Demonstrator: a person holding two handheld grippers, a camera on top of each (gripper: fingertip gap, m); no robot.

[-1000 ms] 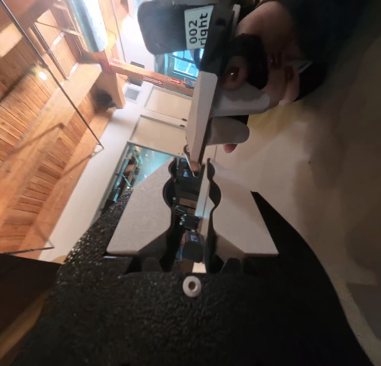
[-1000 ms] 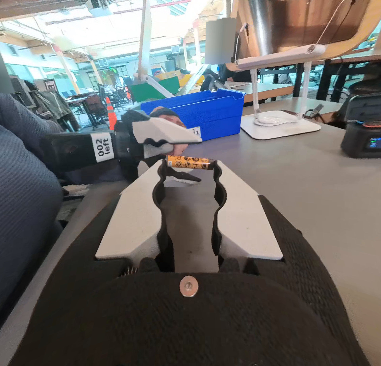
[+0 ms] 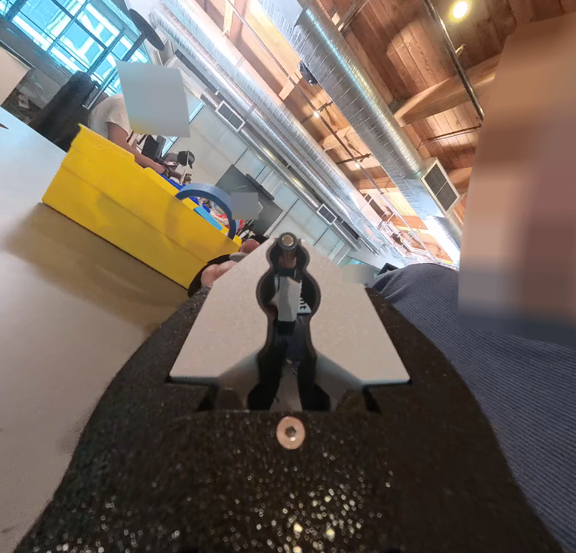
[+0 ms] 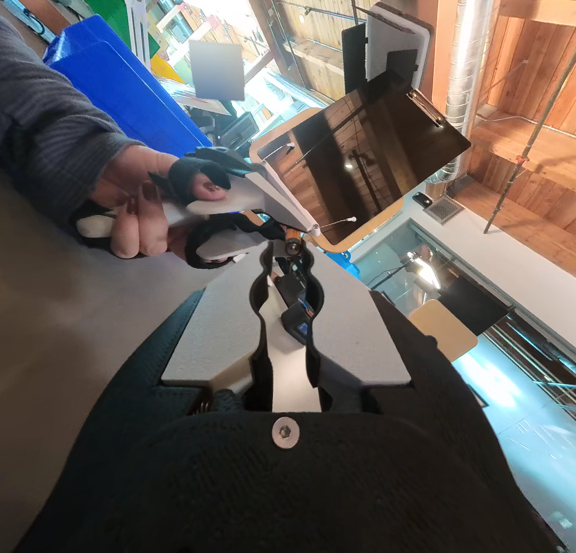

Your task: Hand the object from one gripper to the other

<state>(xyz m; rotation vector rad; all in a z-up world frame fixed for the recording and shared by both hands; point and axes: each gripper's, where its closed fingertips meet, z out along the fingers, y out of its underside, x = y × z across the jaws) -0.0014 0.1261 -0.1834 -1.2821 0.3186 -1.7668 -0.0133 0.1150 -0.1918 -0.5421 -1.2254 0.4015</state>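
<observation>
On the left, a yellow bin of smooth plastic sits on the pale table. Next comes my left gripper. Its grey jaws are pulled almost together, and the battery sits in the round notch at their tips. I see its shiny metal end.

In the right wrist view, a hand holds that gripper from the left, in front of a blue bin. The battery pokes out between the tips of my right gripper. Those jaws are only a little apart around it. I cannot tell if they are pressing on it yet.

I think the battery is small, light and hard. It will not squash or break. It is round and smooth, so it could roll or slip. I would hold it by the orange middle, in the notch.
</observation>
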